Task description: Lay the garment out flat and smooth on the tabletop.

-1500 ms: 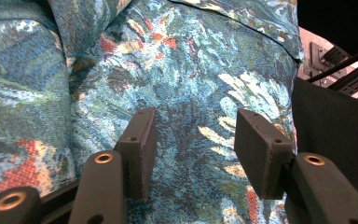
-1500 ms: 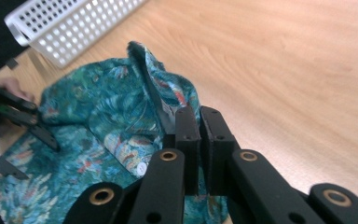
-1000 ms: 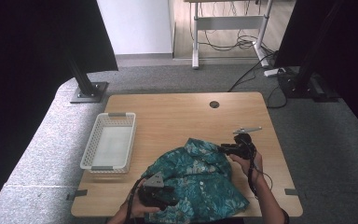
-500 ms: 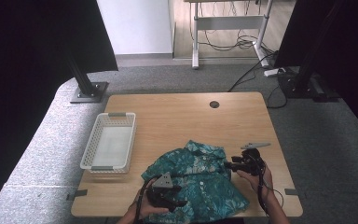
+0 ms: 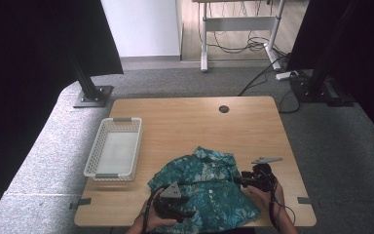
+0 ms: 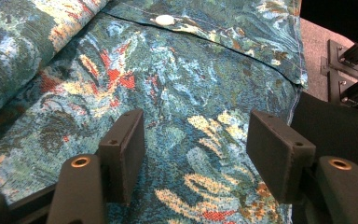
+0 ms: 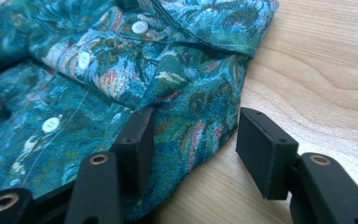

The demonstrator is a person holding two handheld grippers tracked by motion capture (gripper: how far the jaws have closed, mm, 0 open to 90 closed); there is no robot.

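Work in hand: by the look of it, laying out or folding a shirt point(image 5: 207, 190) on the table point(image 5: 185, 122); both tongs sit at its edges.

Shirt: a teal flower-print button shirt, rumpled, lying on the near half of the table between the two tongs, its collar end pointing away from the person.

Left gripper point(image 5: 191, 212): low at the shirt's near left part, held in the person's left hand point(image 5: 151, 222). In the left gripper view its jaws stand spread over flat cloth point(image 6: 191, 107), which runs between and under them; the pads do not press on it. My reading is that it hovers there to pick a fold or to pin the cloth down.

Right gripper point(image 5: 237, 180): at the shirt's right edge, pointing inward towards the left gripper. Its jaws have just been opening and then easing in a little; now they stand apart, straddling the hem point(image 7: 205, 135), one jaw over cloth, the other over bare wood. Nothing is pinched. The placing suggests it is lined up to take that edge.

Buttons point(image 7: 140, 26): a white row just beyond the right gripper's jaws, so the shirt's front faces up.

Basket point(image 5: 113, 154): a white mesh tray, well to the left of and beyond the left gripper, untouched; possibly where the shirt will go.
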